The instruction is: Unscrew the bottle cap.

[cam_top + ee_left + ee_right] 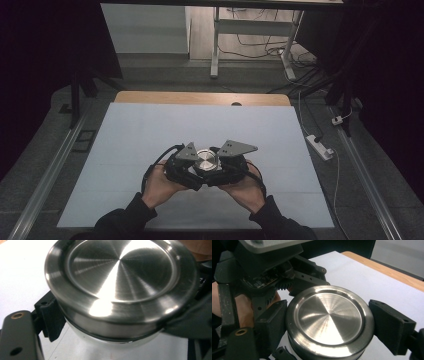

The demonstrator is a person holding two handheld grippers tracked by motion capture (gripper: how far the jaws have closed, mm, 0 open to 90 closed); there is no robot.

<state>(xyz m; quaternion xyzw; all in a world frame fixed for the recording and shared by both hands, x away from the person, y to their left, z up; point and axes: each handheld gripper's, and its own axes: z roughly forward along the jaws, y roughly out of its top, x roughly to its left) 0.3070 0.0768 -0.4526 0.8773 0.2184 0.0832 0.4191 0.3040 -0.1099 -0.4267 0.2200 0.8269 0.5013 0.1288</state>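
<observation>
**Both grippers on one tin**

A round steel tin [206, 160] sits near the front middle of the white mat [130, 145], lid up, axis upright. The left gripper [181, 167] and right gripper [231, 165] meet at it from either side, equally near. The right's jaws clamp the lid rim on both sides. The left's visible jaw presses the body under the lid; its far jaw is blurred, so the hold appears clenched.

Black sleeves [125, 216] — black grippers, the left gripper [181, 167] and right gripper [231, 162] grey-plated, cables trailing
</observation>
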